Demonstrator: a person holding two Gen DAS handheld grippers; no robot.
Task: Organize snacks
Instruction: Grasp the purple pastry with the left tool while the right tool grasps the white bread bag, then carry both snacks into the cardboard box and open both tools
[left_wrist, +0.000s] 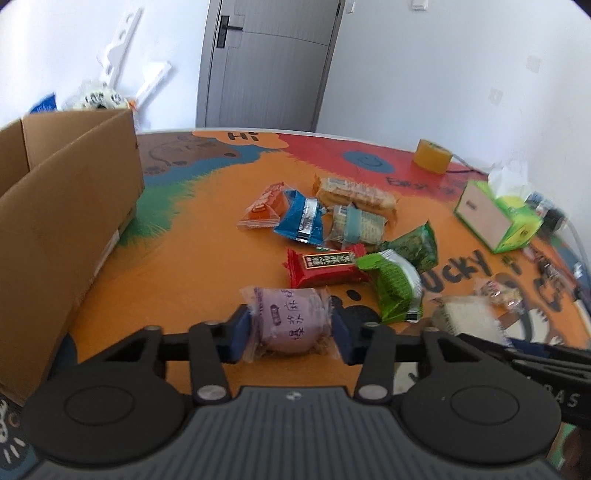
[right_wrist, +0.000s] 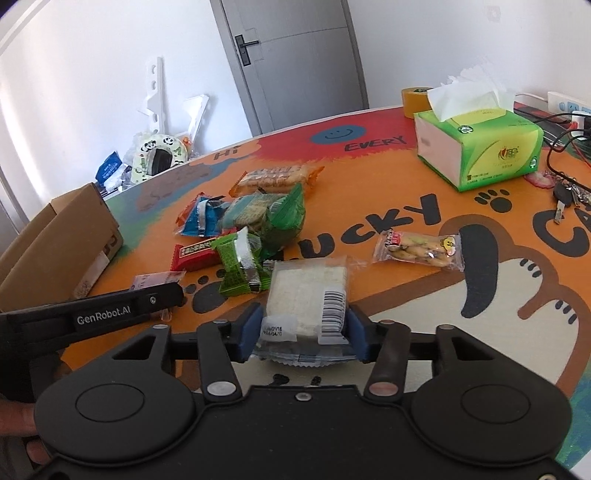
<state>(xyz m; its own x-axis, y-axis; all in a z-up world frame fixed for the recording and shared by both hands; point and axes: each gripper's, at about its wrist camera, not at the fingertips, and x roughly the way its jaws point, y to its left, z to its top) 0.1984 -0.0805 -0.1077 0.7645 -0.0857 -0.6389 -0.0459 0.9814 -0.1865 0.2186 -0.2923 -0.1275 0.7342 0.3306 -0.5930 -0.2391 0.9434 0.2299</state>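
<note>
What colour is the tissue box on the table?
Green and yellow tissue box; right wrist view shows it best.

Left hand-held gripper (left_wrist: 290, 334) clamped shut, right hand-held gripper (right_wrist: 303, 328) likewise gripping

A lived-in room of a home, by the look of it: white walls and a grey door (right_wrist: 295, 62) behind a counter (right_wrist: 461, 295) with a cartoon-print cover. Near the door stand a tissue box (right_wrist: 484, 147) and tape roll (right_wrist: 413, 101); keys (right_wrist: 565, 197) lie beside the box.
</note>
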